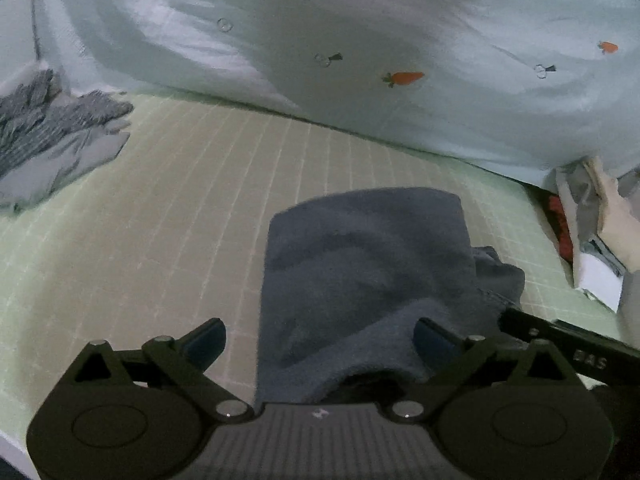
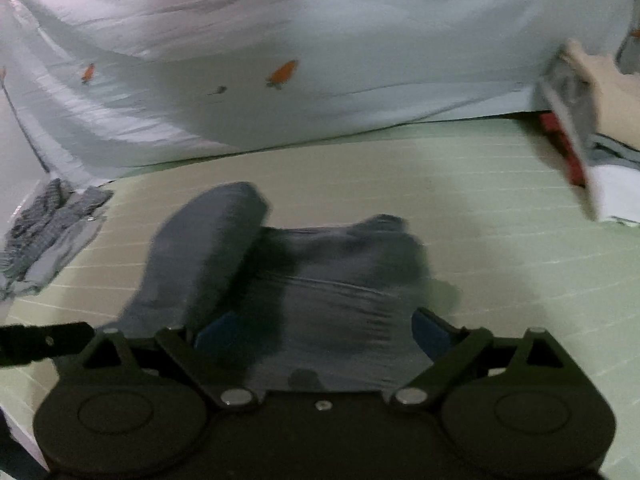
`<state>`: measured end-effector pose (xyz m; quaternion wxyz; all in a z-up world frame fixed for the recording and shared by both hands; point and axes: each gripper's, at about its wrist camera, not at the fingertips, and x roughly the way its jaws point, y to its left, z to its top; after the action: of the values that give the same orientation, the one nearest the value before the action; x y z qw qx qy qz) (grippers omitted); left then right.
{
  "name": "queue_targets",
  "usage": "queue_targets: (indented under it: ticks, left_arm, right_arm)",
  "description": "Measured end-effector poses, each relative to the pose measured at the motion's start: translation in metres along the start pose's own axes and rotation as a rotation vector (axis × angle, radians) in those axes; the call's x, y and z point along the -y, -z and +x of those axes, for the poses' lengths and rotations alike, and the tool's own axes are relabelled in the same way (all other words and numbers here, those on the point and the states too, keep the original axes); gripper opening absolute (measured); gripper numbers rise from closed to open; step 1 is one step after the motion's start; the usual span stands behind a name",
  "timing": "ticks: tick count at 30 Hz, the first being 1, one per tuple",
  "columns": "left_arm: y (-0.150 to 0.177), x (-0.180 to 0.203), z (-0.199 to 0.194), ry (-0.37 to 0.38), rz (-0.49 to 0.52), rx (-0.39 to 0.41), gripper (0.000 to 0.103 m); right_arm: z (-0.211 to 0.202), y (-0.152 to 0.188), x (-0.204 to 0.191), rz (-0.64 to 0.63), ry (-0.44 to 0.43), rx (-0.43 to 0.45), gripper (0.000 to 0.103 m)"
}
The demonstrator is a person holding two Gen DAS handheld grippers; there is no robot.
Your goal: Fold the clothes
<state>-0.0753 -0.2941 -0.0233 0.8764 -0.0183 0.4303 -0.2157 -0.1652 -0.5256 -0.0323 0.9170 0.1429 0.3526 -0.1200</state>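
Observation:
A dark blue-grey garment [image 1: 360, 260] lies on the pale green grid mat [image 1: 160, 200], partly folded over itself. My left gripper [image 1: 320, 340] is open, its fingers spread wide; the garment's near edge lies between them and against the right finger. In the right wrist view the same garment [image 2: 340, 280] shows a thick folded flap [image 2: 208, 248] on its left. My right gripper [image 2: 324, 330] is open too, with the cloth's near part spread between its fingers. Each gripper shows as a black bar at the edge of the other's view.
A light blue sheet with carrot prints [image 1: 360, 40] rises behind the mat. A grey striped fuzzy garment [image 1: 52, 136] lies at the far left. A pile of cream, red and white items [image 1: 592, 232] sits at the right edge.

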Motion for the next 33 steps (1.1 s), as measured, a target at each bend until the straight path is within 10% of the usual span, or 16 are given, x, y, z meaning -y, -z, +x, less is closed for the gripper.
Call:
queue_targets:
  ticks: [14,16,18,24,33]
  left_arm:
    - [-0.042,-0.075,0.013,0.027,0.029,-0.013,0.1]
    - [-0.047,-0.08,0.018,0.027,0.028,-0.018,0.1]
    - [-0.051,-0.082,0.021,0.032,0.032,-0.018,0.1]
    - [-0.062,-0.07,0.025,0.077,0.036,0.011,0.1]
    - [-0.067,-0.006,0.016,0.095,0.145,-0.005,0.101]
  right_arm:
    - [0.051,0.001,-0.055,0.118,-0.059,-0.104,0.076]
    - [0.06,0.005,-0.05,0.193,-0.113,-0.141,0.033]
    - [0.06,0.007,-0.045,0.247,-0.154,-0.142,0.017]
    - [0.007,-0.016,-0.044,0.215,-0.287,0.057,0.012]
    - [-0.037,-0.017,0.042,0.349,-0.11,0.091,0.012]
